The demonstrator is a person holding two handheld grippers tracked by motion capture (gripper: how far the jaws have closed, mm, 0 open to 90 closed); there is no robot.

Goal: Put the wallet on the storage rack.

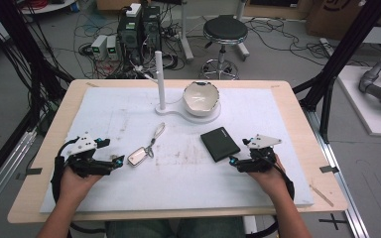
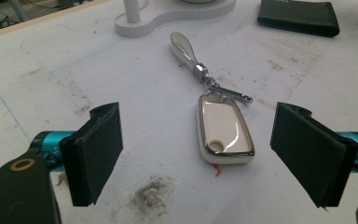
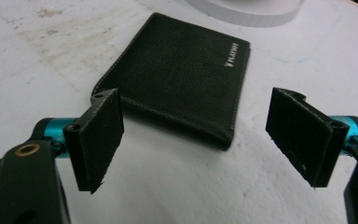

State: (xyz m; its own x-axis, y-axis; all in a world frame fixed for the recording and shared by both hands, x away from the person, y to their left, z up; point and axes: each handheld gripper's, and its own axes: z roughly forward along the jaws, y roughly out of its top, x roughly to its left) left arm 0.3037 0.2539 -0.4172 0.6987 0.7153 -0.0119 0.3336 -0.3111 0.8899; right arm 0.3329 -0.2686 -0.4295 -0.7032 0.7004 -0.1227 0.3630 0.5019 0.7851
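Note:
A white key fob [image 1: 137, 156] [image 2: 224, 134] with a chrome rim lies on the white mat [image 1: 178, 168], joined by a ring to a white strap loop [image 1: 158, 132] [image 2: 184, 48]. My left gripper [image 1: 119, 160] [image 2: 205, 154] stands open just left of the fob, its jaws on either side of it without touching. A black leather wallet [image 1: 220, 143] [image 3: 182, 70] lies flat right of centre. My right gripper [image 1: 233, 161] [image 3: 200, 140] is open, just short of the wallet's near corner. Nothing is held.
A white stand with an upright post [image 1: 160, 79] and a white bowl [image 1: 200, 97] sits at the mat's far middle; its base [image 2: 168, 18] lies beyond the fob. The wooden table edge [image 1: 322, 148] frames the mat. A stool and cables are on the floor beyond.

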